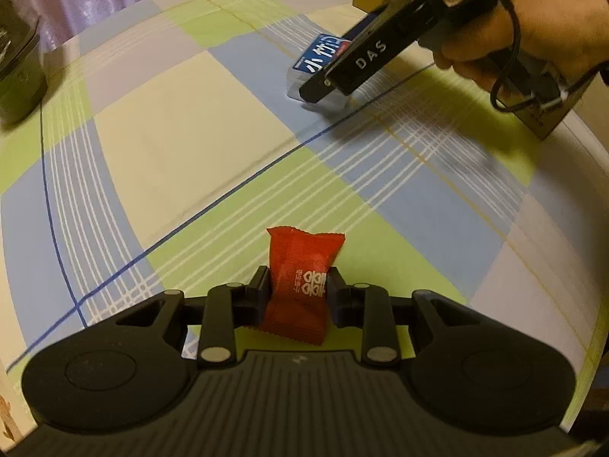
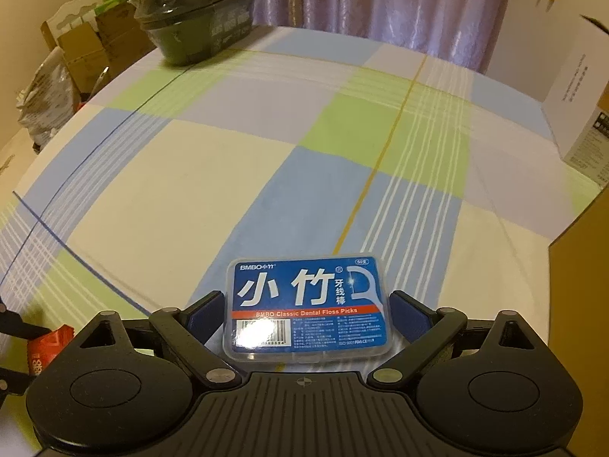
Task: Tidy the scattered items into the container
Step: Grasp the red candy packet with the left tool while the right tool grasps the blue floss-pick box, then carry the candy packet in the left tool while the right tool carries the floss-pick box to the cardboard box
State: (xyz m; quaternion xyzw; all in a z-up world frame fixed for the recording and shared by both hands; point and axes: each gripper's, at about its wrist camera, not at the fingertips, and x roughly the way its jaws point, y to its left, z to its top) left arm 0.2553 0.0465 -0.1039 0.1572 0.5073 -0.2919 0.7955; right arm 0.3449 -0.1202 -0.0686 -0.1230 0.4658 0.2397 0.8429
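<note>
Pinching the light, crinkly red sachet (image 1: 300, 285) mid-body in our left tongs (image 1: 298, 289), we are straddling the stiff, slippery floss-pick box (image 2: 306, 306) on the checked worktop (image 2: 228, 152) with our spread right tongs (image 2: 306, 316).

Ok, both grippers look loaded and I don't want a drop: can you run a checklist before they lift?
1. Left gripper shut on the red candy packet: ok.
2. Right gripper fingers around the dental floss pick box: ok.
3. Right grip firm on the box: cannot tell.
4. Box off the checked tablecloth: not ok.
5. Dark container in view: ok.
6. Room inside the container: cannot tell.
</note>
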